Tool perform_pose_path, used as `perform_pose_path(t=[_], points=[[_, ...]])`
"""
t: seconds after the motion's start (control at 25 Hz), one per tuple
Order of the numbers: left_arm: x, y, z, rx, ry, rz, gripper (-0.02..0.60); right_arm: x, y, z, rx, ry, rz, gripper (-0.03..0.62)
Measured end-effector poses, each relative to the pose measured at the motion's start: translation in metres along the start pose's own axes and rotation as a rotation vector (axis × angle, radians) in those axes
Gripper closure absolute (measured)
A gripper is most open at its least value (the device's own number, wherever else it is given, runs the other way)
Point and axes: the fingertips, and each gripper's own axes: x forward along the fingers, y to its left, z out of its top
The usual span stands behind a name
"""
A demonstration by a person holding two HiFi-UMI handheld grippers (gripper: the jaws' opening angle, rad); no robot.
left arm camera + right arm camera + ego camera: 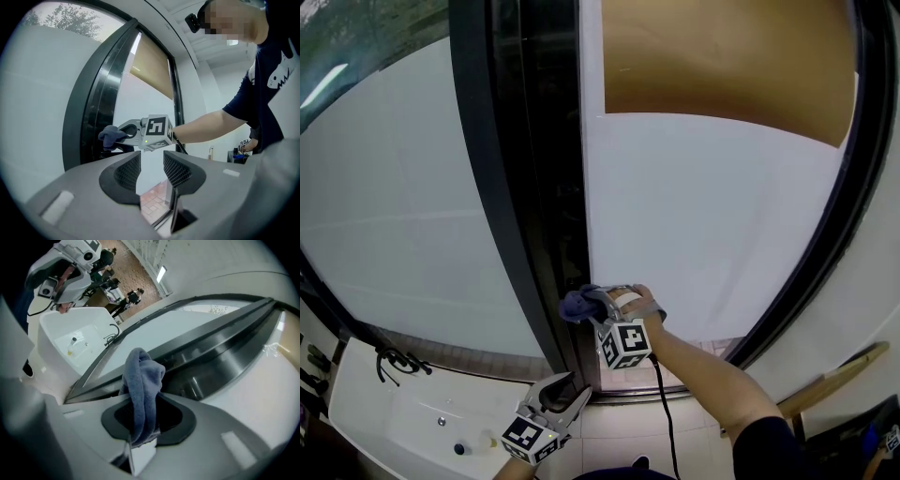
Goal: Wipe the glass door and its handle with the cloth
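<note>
A blue-grey cloth (575, 306) is pinched in my right gripper (598, 302), which is shut on it. The cloth is held against the lower part of the dark vertical door frame (534, 206), beside the frosted glass pane (712, 216). In the right gripper view the cloth (143, 380) stands up between the jaws, in front of a shiny metal bar (220, 350). My left gripper (564, 389) hangs lower, near the floor, open and holding nothing. The left gripper view looks between its open jaws (152, 171) at the right gripper (140, 133) and the cloth (110, 135).
A white basin (403, 417) with a black cord lies at the lower left. A tan blind (722, 56) covers the top of the right pane. A wooden stick (834, 375) leans at the lower right. A black cable (663, 412) trails from the right gripper.
</note>
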Motion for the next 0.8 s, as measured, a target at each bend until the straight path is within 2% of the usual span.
perform_pose_path(t=[0.16,0.32,0.52,0.8], points=[[-0.010,0.006,0.000,-0.002,0.000,0.030,0.434,0.030,0.019,0.021,0.008,-0.004,0.055,0.522],[-0.018,0.012,-0.004,-0.005,-0.001,0.049,0.434,0.046,0.037,0.012,0.005,0.037,0.098,0.522],[-0.022,0.018,-0.004,-0.007,0.000,0.063,0.434,0.038,0.039,0.000,0.003,0.040,0.102,0.522],[-0.016,0.015,-0.001,-0.004,-0.005,0.042,0.434,0.016,0.042,-0.024,0.004,0.060,0.095,0.522]])
